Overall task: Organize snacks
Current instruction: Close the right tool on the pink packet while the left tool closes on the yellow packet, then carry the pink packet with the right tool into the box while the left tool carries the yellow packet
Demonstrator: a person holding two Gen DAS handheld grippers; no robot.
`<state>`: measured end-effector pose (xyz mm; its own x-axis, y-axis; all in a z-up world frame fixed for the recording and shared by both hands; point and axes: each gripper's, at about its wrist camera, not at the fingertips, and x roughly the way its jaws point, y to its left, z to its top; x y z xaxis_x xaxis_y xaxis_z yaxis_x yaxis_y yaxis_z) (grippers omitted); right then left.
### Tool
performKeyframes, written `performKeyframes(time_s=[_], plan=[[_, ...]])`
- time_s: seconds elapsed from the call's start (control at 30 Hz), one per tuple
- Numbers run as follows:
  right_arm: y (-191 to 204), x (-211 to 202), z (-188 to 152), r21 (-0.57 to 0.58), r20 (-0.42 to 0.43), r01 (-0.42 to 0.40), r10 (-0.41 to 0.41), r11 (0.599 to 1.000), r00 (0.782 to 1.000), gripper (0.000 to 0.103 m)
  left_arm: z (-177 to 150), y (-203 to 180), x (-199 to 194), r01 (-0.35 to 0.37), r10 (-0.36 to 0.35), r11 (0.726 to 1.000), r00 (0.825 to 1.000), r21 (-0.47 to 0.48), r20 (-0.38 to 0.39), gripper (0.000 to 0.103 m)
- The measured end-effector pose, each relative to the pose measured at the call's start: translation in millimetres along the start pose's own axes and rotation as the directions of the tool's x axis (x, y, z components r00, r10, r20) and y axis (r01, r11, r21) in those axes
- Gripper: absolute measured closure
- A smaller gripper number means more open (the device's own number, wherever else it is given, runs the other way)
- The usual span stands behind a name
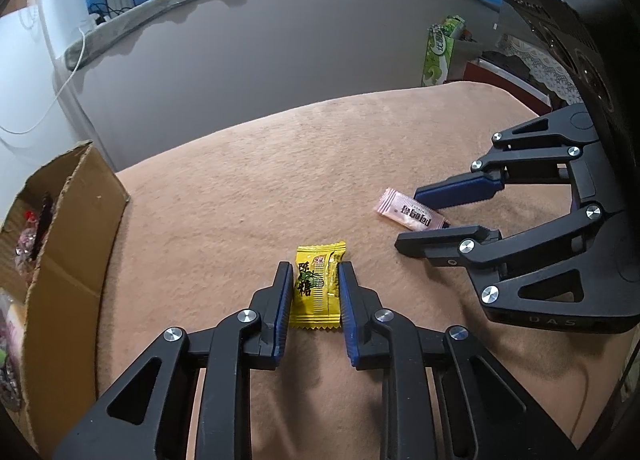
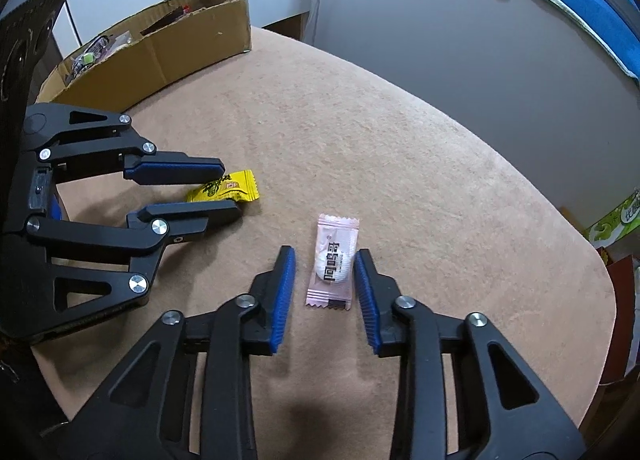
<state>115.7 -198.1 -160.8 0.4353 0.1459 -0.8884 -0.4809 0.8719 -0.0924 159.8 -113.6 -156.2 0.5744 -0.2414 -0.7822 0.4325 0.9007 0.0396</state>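
Pinching yellow candy (image 1: 316, 292) in left hand-held gripper (image 1: 315, 272), straddled pink candy (image 2: 332, 268) with right hand-held gripper (image 2: 325, 256) spread; risked slick wrappers slipping onto table (image 2: 400, 160).

A: What lies between the right gripper (image 2: 325, 260) fingers?
B: A pink candy packet (image 2: 333, 266), flat on the beige cloth (image 2: 400, 164); small gaps remain.
A: And at left?
B: The left gripper (image 2: 228, 190) straddles a yellow candy (image 2: 234, 190), near the cardboard box (image 2: 160, 60).
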Motion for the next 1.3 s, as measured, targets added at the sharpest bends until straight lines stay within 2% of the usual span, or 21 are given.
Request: performKeyframes(time_s=[0.07,0.37,0.67,0.97,1.2,1.3], plan=[[2.3,-0.7,0.2,-0.008,-0.006,0.005,-0.005,1.0,1.0,0.081,-1.0,-0.2,-2.1,0.0,0.0,1.0,1.0,-0.001,0.004,0.082],[6.6,-6.3,-2.0,0.025,-0.008,0.021,-0.021,0.999,1.0,0.082,-5.4,4.4,-18.0,0.004,-0.003,1.0,0.999,-0.026,0.033,0.082],[6.3,-36.0,11.3,0.072,0.069,-0.016,0.011,0.997,0.998,0.082,-14.1,22.8,-56.1,-0.015,0.023,0.997,0.994,-0.078,0.107,0.082],[41.5,-60.8,50.0,0.035,0.164,-0.072,0.066,0.997,0.984,0.082,-27.9,70.0,-103.2,-0.054,0.092,0.98,0.977,-0.192,0.19,0.082],[63.2,-68.5,76.5,0.023,0.211,-0.119,0.112,0.993,0.971,0.082,-43.6,110.4,-142.1,-0.093,0.166,0.957,0.954,-0.276,0.251,0.082],[71.1,-70.4,91.1,0.012,0.227,-0.126,0.12,0.992,0.966,0.082,-46.5,125.8,-150.2,-0.128,0.205,0.948,0.946,-0.29,0.252,0.082]])
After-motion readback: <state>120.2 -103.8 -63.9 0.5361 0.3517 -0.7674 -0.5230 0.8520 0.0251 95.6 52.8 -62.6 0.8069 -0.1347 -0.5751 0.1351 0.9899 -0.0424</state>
